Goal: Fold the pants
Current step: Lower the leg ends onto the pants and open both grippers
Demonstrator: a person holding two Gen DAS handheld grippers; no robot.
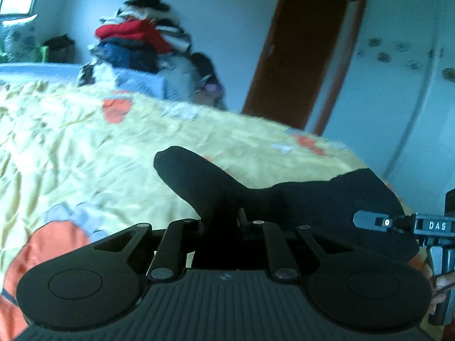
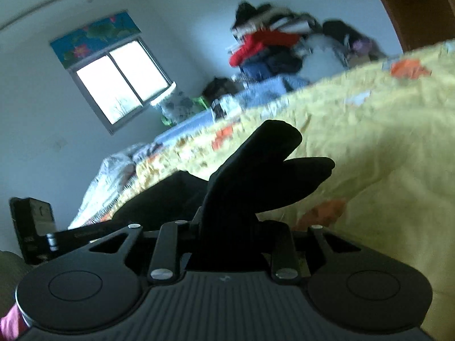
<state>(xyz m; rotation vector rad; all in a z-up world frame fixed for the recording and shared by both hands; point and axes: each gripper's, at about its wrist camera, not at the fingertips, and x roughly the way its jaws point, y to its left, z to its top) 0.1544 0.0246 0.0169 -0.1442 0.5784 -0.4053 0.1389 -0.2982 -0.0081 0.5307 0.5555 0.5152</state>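
Observation:
Black pants (image 1: 298, 199) are lifted off a yellow patterned bedspread (image 1: 85, 156). In the left wrist view my left gripper (image 1: 224, 223) is shut on a bunched fold of the pants, which rises from between its fingers. My right gripper (image 1: 369, 221) shows at the right edge, gripping the same cloth. Seen from the right wrist, the pants (image 2: 261, 170) stick up in two rounded folds, with my right gripper (image 2: 227, 227) shut on them. The left gripper (image 2: 59, 238) sits at the far left, its tips hidden by dark cloth.
A tall pile of mixed clothes (image 1: 136, 37) stands at the far side of the bed. A brown door (image 1: 298, 56) is behind on the right. A bright window (image 2: 119, 82) is in the far wall. A hand (image 1: 443, 284) holds the right tool.

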